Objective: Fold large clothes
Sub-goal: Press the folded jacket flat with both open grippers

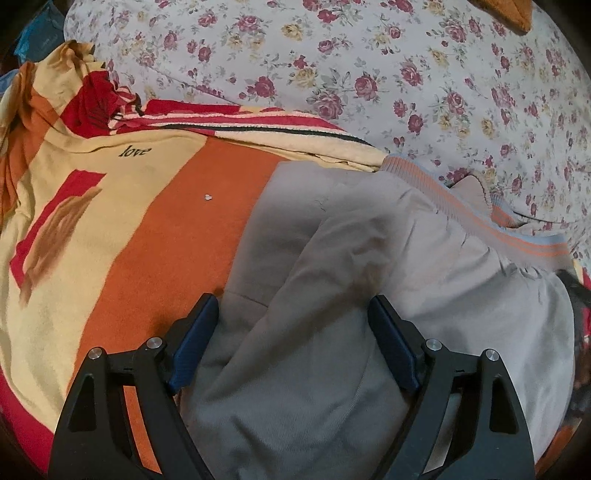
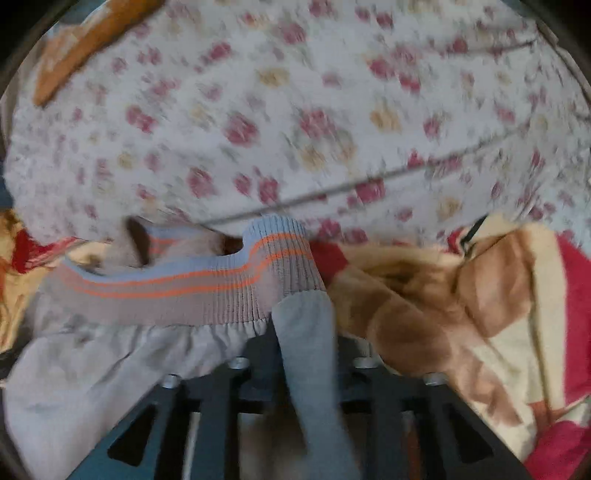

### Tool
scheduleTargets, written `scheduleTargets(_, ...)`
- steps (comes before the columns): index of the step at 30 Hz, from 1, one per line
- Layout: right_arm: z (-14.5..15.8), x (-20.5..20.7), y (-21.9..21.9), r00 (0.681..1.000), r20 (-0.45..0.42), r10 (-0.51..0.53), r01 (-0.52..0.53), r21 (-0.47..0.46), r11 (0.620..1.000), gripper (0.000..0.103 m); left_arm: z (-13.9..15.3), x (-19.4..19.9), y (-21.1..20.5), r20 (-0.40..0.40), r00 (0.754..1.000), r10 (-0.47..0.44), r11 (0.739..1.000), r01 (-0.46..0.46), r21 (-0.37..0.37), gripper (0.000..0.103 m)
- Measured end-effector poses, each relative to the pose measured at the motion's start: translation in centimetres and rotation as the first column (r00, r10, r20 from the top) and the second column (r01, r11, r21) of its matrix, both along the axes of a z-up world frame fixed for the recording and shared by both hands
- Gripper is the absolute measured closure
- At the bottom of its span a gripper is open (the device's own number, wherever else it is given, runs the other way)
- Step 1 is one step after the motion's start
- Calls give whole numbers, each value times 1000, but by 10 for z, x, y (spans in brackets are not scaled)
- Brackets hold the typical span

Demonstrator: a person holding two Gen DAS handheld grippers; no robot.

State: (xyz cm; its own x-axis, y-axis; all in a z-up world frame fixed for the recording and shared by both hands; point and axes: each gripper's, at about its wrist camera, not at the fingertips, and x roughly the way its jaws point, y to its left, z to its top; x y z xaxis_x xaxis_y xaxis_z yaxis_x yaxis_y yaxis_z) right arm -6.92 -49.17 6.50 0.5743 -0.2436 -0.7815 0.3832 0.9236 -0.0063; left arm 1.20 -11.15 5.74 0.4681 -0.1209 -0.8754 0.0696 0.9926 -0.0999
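Observation:
A large grey jacket [image 1: 332,277] lies on a blanket on the bed. Its ribbed hem [image 1: 461,206] has orange and blue stripes. My left gripper [image 1: 293,314] is open, its blue-padded jaws wide apart just above the grey cloth, holding nothing. In the right wrist view my right gripper [image 2: 303,332] is shut on the jacket [image 2: 110,362] by a fold of grey cloth right below the ribbed hem [image 2: 192,291]. The cloth hides its fingertips. This view is blurred by motion.
A yellow, orange and red blanket [image 1: 110,221] with the word "love" lies under the jacket; it also shows in the right wrist view [image 2: 461,314]. A white floral bedsheet [image 1: 369,74] covers the bed beyond. An orange cloth [image 1: 506,11] lies at the far edge.

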Motion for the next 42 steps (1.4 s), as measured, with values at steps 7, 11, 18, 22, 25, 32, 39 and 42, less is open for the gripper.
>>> scheduleTargets(7, 32, -81, 59, 985, -11, 170, -170, -49, 984, 54, 29, -25, 5, 55, 998, -28, 999, 31, -45, 19)
scheduleTargets(11, -16, -91, 68, 977, -149, 156, -169, -85, 982, 54, 20, -31, 0, 42, 998, -52, 999, 52, -3, 19)
scheduleTargets(18, 13, -98, 77, 989, -61, 132, -136, -58, 989, 54, 19, -36, 24, 18, 1000, 17, 998, -16, -59, 19)
scheduleTargets(22, 26, -70, 121, 963, -10, 271, -271, 3, 963, 54, 27, -44, 26, 53, 999, 14, 999, -13, -32, 19)
scheduleTargets(25, 2, -36, 159, 941, -76, 329, -330, -3, 944, 56, 27, -44, 25, 56, 998, 7, 1000, -6, -12, 19)
scheduleTargets(32, -52, 15, 193, 923, -151, 354, -361, -23, 932, 58, 23, -38, 29, 55, 998, 7, 1000, -8, 20, 19)
scheduleTargets(39, -18, 23, 208, 908, -83, 411, -414, -30, 910, 58, 21, -37, 31, 51, 999, 10, 1000, -11, 19, 19)
scheduleTargets(42, -22, 49, 224, 899, -84, 431, -432, -2, 902, 58, 18, -35, 34, 35, 999, 16, 1000, -16, 9, 19)
